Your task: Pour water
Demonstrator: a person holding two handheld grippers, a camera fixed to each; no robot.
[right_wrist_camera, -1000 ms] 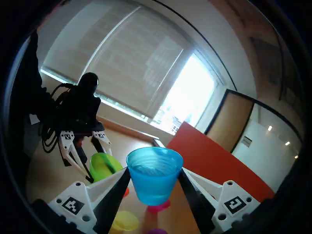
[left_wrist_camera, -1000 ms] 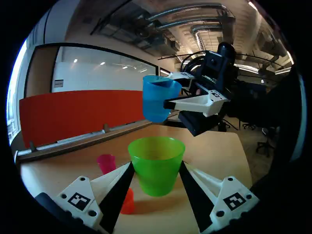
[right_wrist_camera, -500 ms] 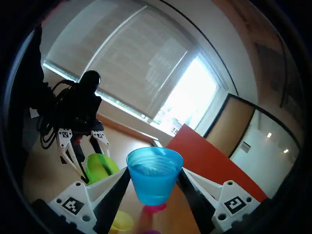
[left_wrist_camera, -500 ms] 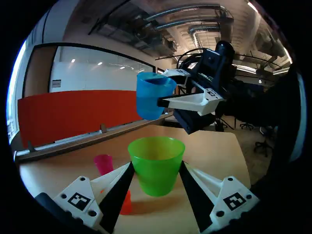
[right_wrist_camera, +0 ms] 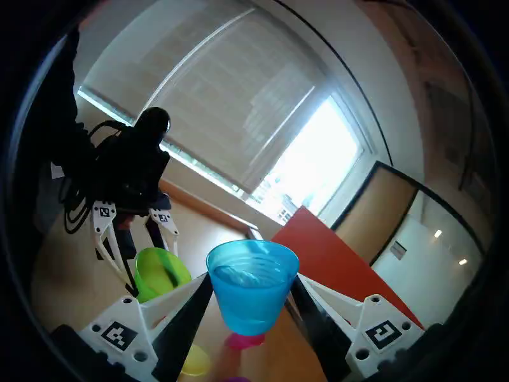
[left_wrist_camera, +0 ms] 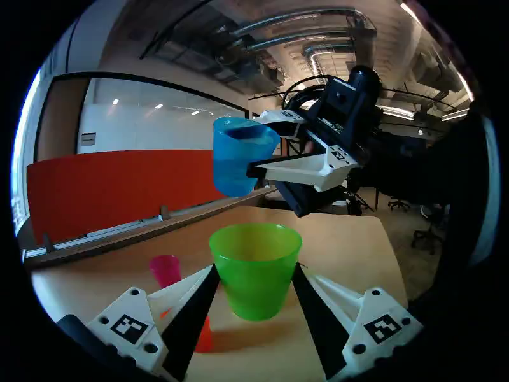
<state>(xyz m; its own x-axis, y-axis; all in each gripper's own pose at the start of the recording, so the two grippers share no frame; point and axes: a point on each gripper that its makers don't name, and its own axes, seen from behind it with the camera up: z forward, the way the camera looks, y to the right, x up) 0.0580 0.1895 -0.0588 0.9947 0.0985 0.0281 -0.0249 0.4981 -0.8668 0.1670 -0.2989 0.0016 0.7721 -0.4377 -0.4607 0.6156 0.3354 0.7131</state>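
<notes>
My left gripper (left_wrist_camera: 254, 280) has its jaws clamped on a green cup (left_wrist_camera: 256, 270), one finger on each side, the cup upright. I cannot tell whether it stands on the worktop (left_wrist_camera: 356, 248) or hangs just above it.

My right gripper (right_wrist_camera: 251, 286) has its jaws clamped on a blue cup (right_wrist_camera: 252, 293), and the right gripper view shows water rippling inside it. In the left gripper view that blue cup is in the air, slightly tilted, higher than the green cup's rim, a little to its left and clear of it.

Counting cups in the left gripper view, I get four: green, blue, a pink cup (left_wrist_camera: 165, 268) on the worktop to the left, and a red cup (left_wrist_camera: 205, 334) partly hidden behind my left finger. The right gripper view adds a yellow cup (right_wrist_camera: 194, 364) low down beside the pink one.

As for writing, I see two black-and-white square markers (left_wrist_camera: 132, 328) on each gripper's fingers, with patterns but no letters. A small sign (left_wrist_camera: 88, 138) on the far wall is too small to read. A red panel (left_wrist_camera: 114, 184) runs along the worktop's far edge.
</notes>
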